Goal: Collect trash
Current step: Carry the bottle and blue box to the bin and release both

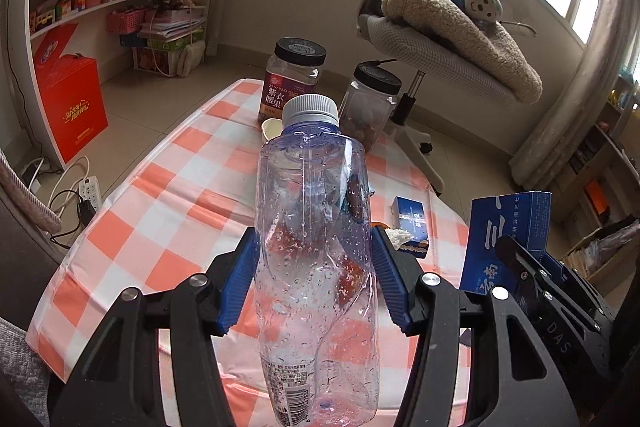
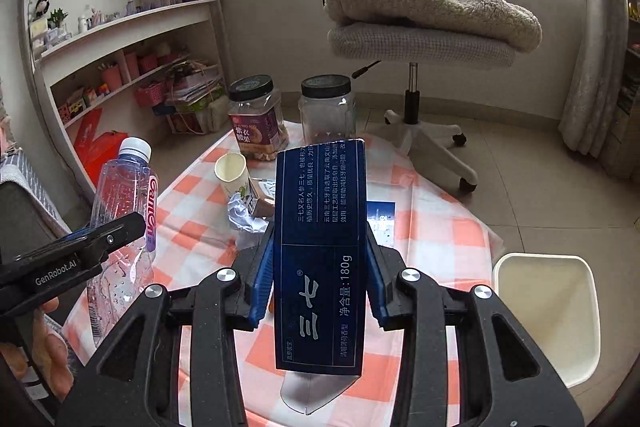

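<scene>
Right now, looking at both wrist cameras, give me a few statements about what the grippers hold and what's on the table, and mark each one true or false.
1. The left gripper is shut on a clear bottle. True.
2. The bottle has no cap. False: a white cap is screwed on.
3. The right gripper holds a dark blue box. True.
4. The paper cup lies in the bin. False: it stands on the checked table, near the jars.
5. Both jars have black lids. True.
6. The chair seat is bare. False: a fleece blanket and a plush monkey lie on it.
</scene>
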`<control>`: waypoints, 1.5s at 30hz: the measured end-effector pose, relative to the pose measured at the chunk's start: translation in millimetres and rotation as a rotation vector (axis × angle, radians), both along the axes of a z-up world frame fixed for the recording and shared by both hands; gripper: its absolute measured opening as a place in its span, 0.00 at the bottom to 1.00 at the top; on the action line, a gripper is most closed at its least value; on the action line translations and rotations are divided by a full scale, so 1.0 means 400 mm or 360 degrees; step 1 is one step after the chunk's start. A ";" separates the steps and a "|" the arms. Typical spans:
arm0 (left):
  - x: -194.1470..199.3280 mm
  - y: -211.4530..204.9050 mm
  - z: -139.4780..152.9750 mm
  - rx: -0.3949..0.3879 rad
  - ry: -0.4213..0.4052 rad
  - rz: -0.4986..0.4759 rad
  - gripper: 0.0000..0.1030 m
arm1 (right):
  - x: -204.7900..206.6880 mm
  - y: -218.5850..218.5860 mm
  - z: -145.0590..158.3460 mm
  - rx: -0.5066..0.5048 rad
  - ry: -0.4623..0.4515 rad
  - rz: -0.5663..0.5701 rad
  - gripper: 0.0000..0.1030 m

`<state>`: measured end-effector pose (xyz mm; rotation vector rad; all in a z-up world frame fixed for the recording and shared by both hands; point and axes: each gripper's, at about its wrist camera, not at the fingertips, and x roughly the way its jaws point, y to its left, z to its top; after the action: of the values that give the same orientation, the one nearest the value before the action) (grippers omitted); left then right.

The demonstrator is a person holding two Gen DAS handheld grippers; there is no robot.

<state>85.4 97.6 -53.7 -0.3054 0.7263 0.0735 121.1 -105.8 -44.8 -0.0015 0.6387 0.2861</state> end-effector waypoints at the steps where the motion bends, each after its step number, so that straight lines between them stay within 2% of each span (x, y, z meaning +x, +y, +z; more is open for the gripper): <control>1: 0.000 -0.010 0.004 0.0003 -0.0021 -0.0008 0.54 | -0.002 -0.009 0.005 -0.0009 -0.0023 -0.0012 0.36; 6: -0.004 -0.062 0.021 0.0036 -0.0114 -0.0050 0.54 | -0.008 -0.053 0.024 -0.0037 -0.0110 -0.0085 0.36; 12: 0.007 -0.125 0.014 0.0065 -0.0127 -0.0115 0.54 | -0.013 -0.132 0.050 -0.0054 -0.0164 -0.0211 0.36; 20: 0.028 -0.203 -0.011 0.0076 -0.0101 -0.0198 0.54 | -0.017 -0.306 0.062 -0.0025 -0.0129 -0.0475 0.36; 26: 0.047 -0.276 -0.027 0.0018 -0.0055 -0.0306 0.54 | -0.027 -0.446 0.057 0.0018 -0.0066 -0.0679 0.38; 27: 0.049 -0.293 -0.028 0.0013 -0.0051 -0.0327 0.54 | -0.028 -0.469 0.057 0.0024 -0.0051 -0.0716 0.44; 28: 0.053 -0.312 -0.027 0.0008 -0.0049 -0.0351 0.54 | -0.032 -0.493 0.058 0.0033 -0.0043 -0.0759 0.56; 31: 0.059 -0.374 -0.018 0.0003 -0.0058 -0.0437 0.54 | -0.059 -0.565 0.069 0.0080 -0.0082 -0.0902 0.80; 34: 0.070 -0.436 -0.006 0.0026 -0.0068 -0.0503 0.54 | -0.082 -0.625 0.079 0.0105 -0.0124 -0.1008 0.86; 39: 0.103 -0.535 0.008 -0.0014 -0.0047 -0.0595 0.54 | -0.106 -0.710 0.082 0.0193 -0.0123 -0.1124 0.88; 45: 0.128 -0.669 0.014 -0.0017 -0.0017 -0.0723 0.55 | -0.135 -0.774 0.105 0.0282 -0.0190 -0.1226 0.90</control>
<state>136.5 -170.0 -48.0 -0.1453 0.7706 -0.3623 67.1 -415.3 -2.7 0.3874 0.4531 -0.4011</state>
